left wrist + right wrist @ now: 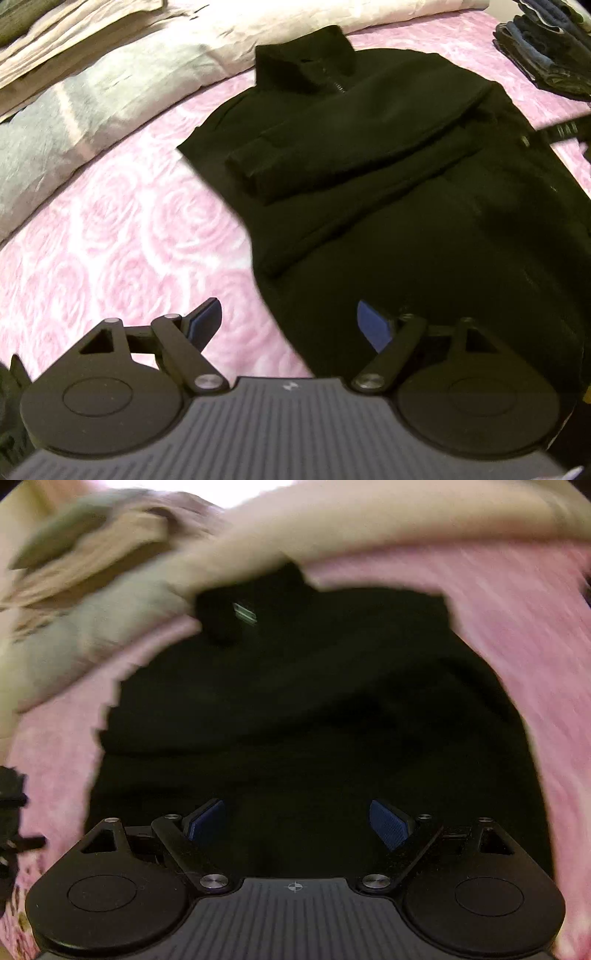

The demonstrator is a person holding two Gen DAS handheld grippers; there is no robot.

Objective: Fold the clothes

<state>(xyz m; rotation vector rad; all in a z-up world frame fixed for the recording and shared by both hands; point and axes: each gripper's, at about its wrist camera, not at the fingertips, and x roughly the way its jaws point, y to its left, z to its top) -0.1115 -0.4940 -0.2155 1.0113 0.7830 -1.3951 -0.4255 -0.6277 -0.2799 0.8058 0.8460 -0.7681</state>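
Note:
A black zip-neck sweater (369, 166) lies flat on a pink rose-patterned bedspread (110, 240), collar far, one sleeve folded across the chest. My left gripper (290, 325) is open and empty, hovering over the sweater's lower left edge; its left finger is over the bedspread, its right finger over the cloth. In the blurred right wrist view the sweater (295, 701) fills the middle. My right gripper (297, 823) is open and empty above the sweater's lower part.
Beige and grey pillows (92, 92) lie along the far left of the bed. A stack of folded dark clothes (546, 48) sits at the far right. The other gripper's black body (569, 129) shows at the right edge. Pillows (92, 609) also show in the right wrist view.

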